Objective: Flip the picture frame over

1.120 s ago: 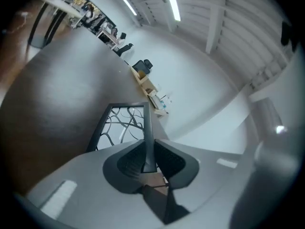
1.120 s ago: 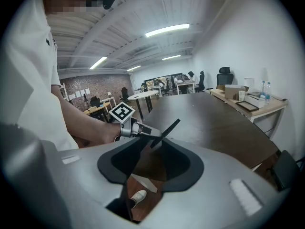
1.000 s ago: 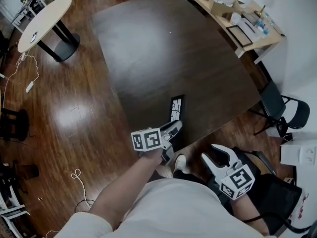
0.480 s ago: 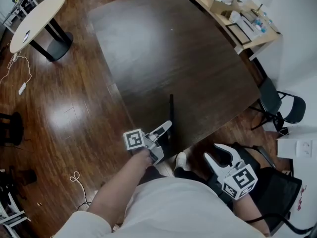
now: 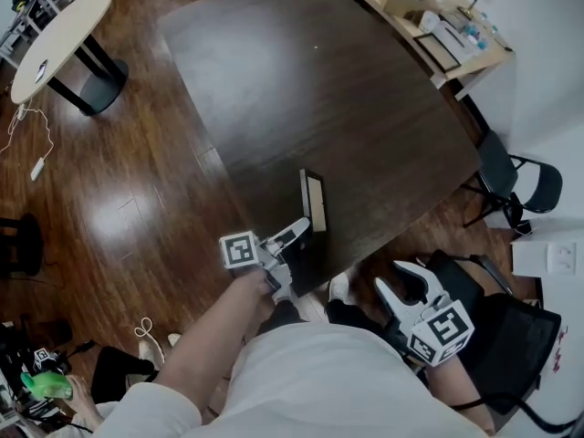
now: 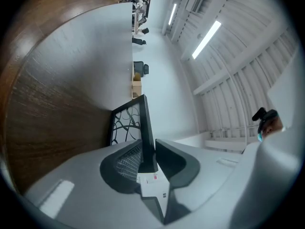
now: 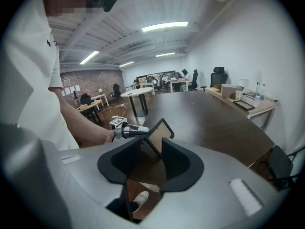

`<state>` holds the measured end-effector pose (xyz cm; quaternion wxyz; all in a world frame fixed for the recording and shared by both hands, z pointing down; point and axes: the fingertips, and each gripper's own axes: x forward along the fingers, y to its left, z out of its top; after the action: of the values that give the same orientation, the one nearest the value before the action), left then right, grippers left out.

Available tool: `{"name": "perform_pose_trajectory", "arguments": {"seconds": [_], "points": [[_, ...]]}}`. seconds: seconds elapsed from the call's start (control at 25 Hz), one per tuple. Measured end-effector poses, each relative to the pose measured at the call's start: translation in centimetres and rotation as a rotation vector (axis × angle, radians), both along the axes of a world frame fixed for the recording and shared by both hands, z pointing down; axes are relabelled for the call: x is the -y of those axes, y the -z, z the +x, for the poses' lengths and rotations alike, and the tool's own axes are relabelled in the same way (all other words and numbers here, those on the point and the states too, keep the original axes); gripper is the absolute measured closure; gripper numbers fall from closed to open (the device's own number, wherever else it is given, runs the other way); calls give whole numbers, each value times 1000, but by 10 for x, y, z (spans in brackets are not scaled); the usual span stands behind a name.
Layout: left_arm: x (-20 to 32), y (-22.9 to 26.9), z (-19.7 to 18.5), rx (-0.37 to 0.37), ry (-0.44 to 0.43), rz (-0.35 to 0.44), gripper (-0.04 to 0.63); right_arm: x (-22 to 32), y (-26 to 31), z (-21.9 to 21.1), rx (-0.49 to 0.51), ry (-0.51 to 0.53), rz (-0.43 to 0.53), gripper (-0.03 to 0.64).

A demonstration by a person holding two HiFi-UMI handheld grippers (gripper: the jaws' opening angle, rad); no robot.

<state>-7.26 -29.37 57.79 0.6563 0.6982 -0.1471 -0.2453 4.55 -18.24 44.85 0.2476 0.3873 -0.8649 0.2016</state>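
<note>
A black picture frame (image 5: 313,201) stands on edge near the front edge of the dark table (image 5: 310,89), tilted so its tan backing shows from the right. My left gripper (image 5: 299,229) is shut on the frame's near edge. In the left gripper view the frame (image 6: 143,128) runs between the jaws, its branch-pattern picture facing left. The right gripper view shows the frame's (image 7: 160,134) backing and the left gripper (image 7: 127,130) holding it. My right gripper (image 5: 400,286) hangs open off the table, below its front edge, holding nothing.
A wooden side desk (image 5: 429,26) with boxes and bottles stands at the back right. A black chair (image 5: 516,185) sits to the table's right. A round light table (image 5: 59,39) is at the far left, with cables on the wood floor (image 5: 109,217).
The left gripper has turned the frame from picture side up, through edge-on, until its tan backing shows. The right gripper has stayed put.
</note>
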Motion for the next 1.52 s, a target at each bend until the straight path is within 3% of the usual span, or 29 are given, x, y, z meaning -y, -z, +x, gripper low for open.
{"name": "perform_pose_trajectory", "arguments": {"seconds": [0.2, 0.4, 0.6, 0.76, 0.96, 1.04, 1.12, 1.28, 1.4, 1.52], "points": [[-1, -10, -4, 69, -40, 2, 517, -8, 1, -3, 1, -38, -4, 477], [4, -32, -13, 280, -101, 63, 518, -21, -3, -7, 0, -77, -15, 477], [8, -47, -15, 457, -151, 46, 522, -36, -8, -6, -7, -116, -32, 477], [7, -57, -12, 720, -200, 59, 505, -49, -10, -5, -21, -138, -46, 477], [10, -76, -20, 1130, -220, 140, 500, -66, -14, -5, -17, -121, -43, 477], [14, -80, -24, 1265, -201, 176, 496, -73, -14, -3, -19, -109, -29, 477], [18, -74, -28, 1354, -149, 224, 495, -80, -12, 4, -17, -102, -11, 477], [3, -24, -23, 1376, -38, 388, 495, -95, -6, 25, -10, -81, 41, 477], [-30, 22, -19, 1333, 26, 506, 495, -107, -2, 42, 9, -42, 100, 477], [-95, 58, -15, 1280, 73, 565, 495, -137, -1, 60, 30, 16, 145, 477]]}}
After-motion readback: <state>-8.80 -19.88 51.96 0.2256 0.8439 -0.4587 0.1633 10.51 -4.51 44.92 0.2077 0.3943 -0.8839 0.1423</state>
